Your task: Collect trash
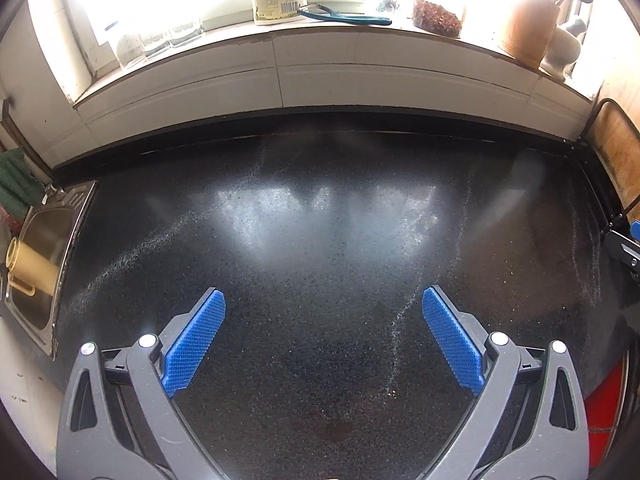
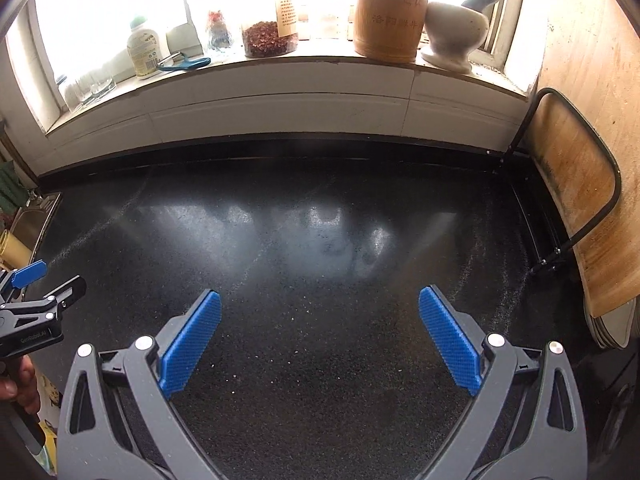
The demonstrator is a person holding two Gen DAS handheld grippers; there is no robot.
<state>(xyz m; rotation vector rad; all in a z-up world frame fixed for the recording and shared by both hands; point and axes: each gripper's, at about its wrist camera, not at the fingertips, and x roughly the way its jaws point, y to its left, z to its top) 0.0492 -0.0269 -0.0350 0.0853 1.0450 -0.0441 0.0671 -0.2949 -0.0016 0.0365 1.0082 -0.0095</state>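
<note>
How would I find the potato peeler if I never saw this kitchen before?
Look at the bright windowsill behind the black countertop. Toward its left end stands a pale bottle with a green cap; the peeler lies flat right beside it. It is the only blue-handled thing lying down among upright jars and glasses.

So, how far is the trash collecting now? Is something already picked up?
Done: cannot tell; no bin or collected trash shows. In hand: nothing. The left gripper and right gripper are both open and empty above the black countertop. Left: only small pale crumbs and dusty streaks lie on it; no larger trash is visible.
</note>
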